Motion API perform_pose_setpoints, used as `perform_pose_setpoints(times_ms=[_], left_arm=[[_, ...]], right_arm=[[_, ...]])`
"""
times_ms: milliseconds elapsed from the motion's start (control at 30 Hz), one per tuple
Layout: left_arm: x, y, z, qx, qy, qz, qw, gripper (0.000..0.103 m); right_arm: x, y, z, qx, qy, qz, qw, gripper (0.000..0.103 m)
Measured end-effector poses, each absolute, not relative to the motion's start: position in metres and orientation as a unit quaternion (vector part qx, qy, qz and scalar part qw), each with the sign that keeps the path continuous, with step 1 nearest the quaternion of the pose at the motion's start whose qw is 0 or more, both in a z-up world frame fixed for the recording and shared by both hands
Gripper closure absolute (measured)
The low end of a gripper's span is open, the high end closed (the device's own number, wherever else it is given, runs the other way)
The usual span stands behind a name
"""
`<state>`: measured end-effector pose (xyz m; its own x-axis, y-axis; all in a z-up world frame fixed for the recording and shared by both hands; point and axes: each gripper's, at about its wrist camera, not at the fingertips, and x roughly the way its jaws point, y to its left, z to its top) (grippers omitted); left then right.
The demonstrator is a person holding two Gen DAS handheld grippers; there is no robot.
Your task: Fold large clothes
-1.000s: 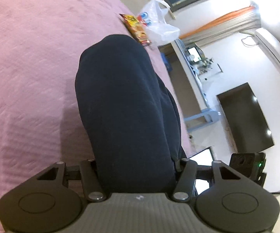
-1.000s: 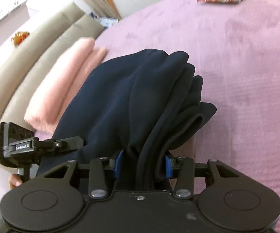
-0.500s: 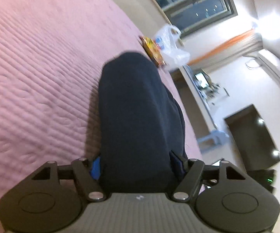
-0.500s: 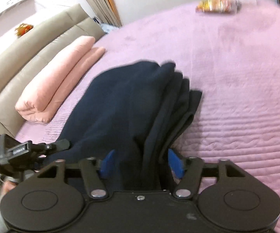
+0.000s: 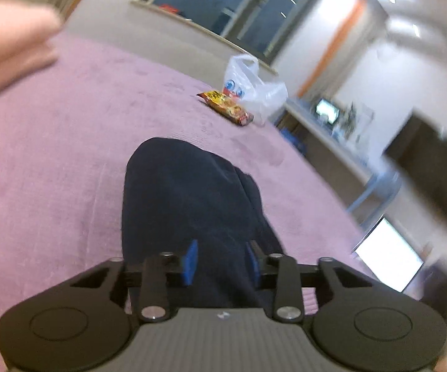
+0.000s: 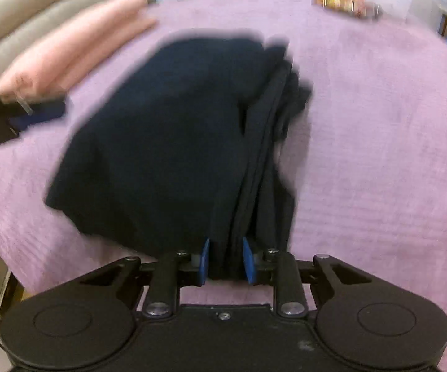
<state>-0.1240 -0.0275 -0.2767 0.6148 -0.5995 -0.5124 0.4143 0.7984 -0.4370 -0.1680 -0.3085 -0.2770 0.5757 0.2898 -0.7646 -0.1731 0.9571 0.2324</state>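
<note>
Left tool: closing on garment.
Right tool: closing, pads gripping garment.
Progress: garment bundled in layers on bed; likely final fold remaining.

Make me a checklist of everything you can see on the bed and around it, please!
Surface: purple bedspread, ribbed.
Job's things: dark navy garment, folded in layers, lying on the bedspread.
Clutter: snack packet and white plastic bag at the far edge; pink folded blanket.
Grippers: left gripper and right gripper, jaws closing, navy cloth between the pads.
Cables: nothing seen.
Surroundings: dark window, beige headboard, desk.
</note>
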Motion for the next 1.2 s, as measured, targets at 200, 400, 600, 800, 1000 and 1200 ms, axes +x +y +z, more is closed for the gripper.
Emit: perform_pose_setpoints(times_ms=[200,400,600,800,1000,1200], left_arm=[[-0.113,-0.064,-0.306,-0.094,0.351,-0.313,0.878,0.079],[-0.101,-0.036,-0.33,-0.196,0.368,-0.343,0.841,0.083],[-0.113,-0.056,-0.334,-0.115,0.366,-0.345,0.857,0.088],[-0.115,-0.064,-0.337,-0.107,0.365,-0.339,0.86,0.088],[-0.117,-0.063,-0.336,-0.107,0.37,-0.339,0.858,0.088],[-0.119,-0.069,-0.335,-0.1,0.366,-0.33,0.864,0.088]], right_arm=[[-0.109,-0.303,-0.228,0.047,0.326,0.137,0.934,0.071],[-0.043,-0.272,-0.28,0.016,0.328,0.174,0.928,0.076],[-0.051,-0.302,-0.292,-0.011,0.318,0.095,0.943,0.078],[-0.018,-0.314,-0.262,0.044,0.278,0.121,0.952,0.074],[0.027,-0.284,-0.301,0.018,0.328,0.108,0.938,0.072],[-0.003,-0.31,-0.29,0.035,0.333,0.051,0.941,0.064]])
